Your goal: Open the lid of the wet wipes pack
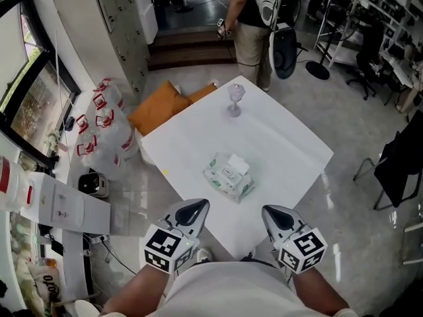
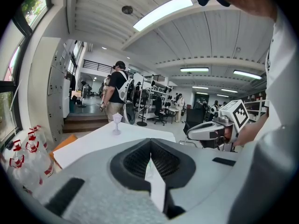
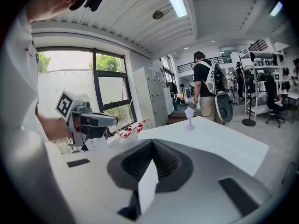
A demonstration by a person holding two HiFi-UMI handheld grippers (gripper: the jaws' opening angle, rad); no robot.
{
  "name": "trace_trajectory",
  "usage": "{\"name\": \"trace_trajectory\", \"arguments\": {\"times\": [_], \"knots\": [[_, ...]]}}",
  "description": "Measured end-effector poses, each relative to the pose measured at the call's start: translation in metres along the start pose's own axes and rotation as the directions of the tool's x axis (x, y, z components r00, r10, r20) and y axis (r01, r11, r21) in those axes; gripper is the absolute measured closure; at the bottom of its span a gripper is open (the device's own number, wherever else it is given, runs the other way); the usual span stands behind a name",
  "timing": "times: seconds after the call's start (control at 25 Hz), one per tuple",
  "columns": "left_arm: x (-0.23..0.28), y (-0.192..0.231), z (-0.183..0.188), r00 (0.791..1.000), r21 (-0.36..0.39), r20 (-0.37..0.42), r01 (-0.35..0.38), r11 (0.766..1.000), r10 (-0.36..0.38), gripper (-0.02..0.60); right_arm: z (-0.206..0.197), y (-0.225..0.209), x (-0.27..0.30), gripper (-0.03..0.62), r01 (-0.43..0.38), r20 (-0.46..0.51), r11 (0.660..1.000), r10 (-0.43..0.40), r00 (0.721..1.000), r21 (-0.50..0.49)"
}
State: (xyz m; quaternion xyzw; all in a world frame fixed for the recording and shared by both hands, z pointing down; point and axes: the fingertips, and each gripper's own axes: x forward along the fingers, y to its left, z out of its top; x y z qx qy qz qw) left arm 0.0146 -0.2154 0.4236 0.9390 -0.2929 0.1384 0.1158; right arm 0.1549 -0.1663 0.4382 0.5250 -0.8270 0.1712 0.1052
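The wet wipes pack (image 1: 228,176), white and green with its lid flap on top, lies flat near the middle of the white table (image 1: 291,144). My left gripper (image 1: 200,205) hovers at the table's near edge, shut and empty, a short way in front of the pack and left of it. My right gripper (image 1: 271,211) is level with it on the right, also shut and empty. Neither touches the pack. In the left gripper view the jaws (image 2: 150,143) meet in a closed seam; the right gripper view shows the same (image 3: 152,143). The pack is hidden in both gripper views.
A small clear goblet (image 1: 234,101) stands near the table's far corner. A person with a backpack (image 1: 254,18) stands beyond the table. Bagged bottles (image 1: 99,134) and an orange sheet (image 1: 162,104) lie on the floor at left; a dark chair (image 1: 396,164) is at right.
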Motion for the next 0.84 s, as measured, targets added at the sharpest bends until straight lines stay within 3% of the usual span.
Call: {"name": "trace_trajectory", "arguments": {"times": [0.84], "knots": [[0.0025,0.0019,-0.0009,1.000,-0.002,-0.003,-0.003,1.000,0.003,0.574,-0.0005,-0.0033,0.0036,0.589,0.000,-0.013,1.000,0.000,1.000,-0.007]]}}
